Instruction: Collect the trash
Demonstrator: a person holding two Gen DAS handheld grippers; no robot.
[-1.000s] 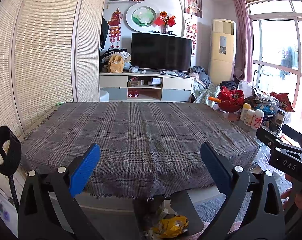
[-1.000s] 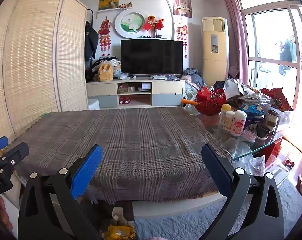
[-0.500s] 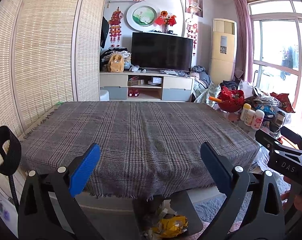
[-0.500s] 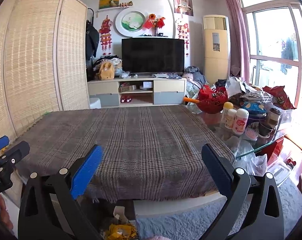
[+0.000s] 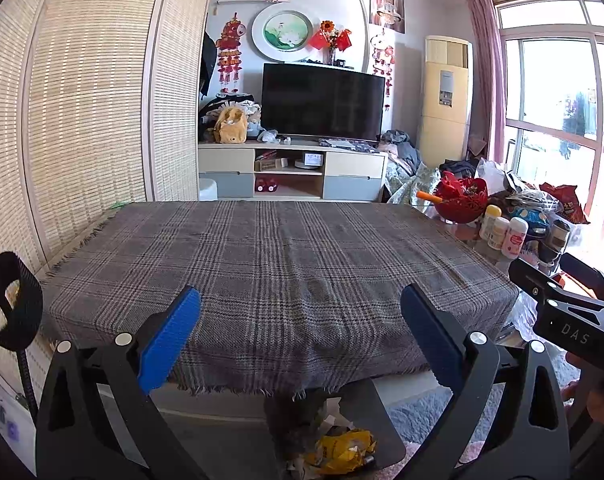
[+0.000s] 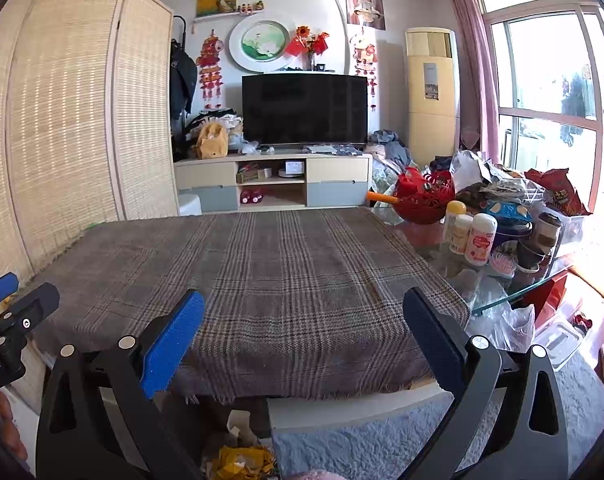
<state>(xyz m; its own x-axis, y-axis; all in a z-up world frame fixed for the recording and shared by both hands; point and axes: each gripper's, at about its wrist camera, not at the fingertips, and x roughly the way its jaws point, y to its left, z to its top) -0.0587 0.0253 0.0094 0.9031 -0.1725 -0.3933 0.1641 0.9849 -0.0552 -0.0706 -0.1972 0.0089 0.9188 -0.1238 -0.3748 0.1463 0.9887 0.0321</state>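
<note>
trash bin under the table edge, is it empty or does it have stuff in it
It has stuff in it. The dark trash bin below the tablecloth's fringe holds a crumpled yellow wrapper and white paper scraps; how full is unclear.

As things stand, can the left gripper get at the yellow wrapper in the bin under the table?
Probably yes. The left gripper is open and empty, and the yellow wrapper lies on top of the bin, below and ahead of it. The table edge overhangs slightly, so come in low.

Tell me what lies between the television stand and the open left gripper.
The left wrist view shows only the table under its plaid cloth between the left gripper and the television stand; nothing rests on that cloth.
</note>
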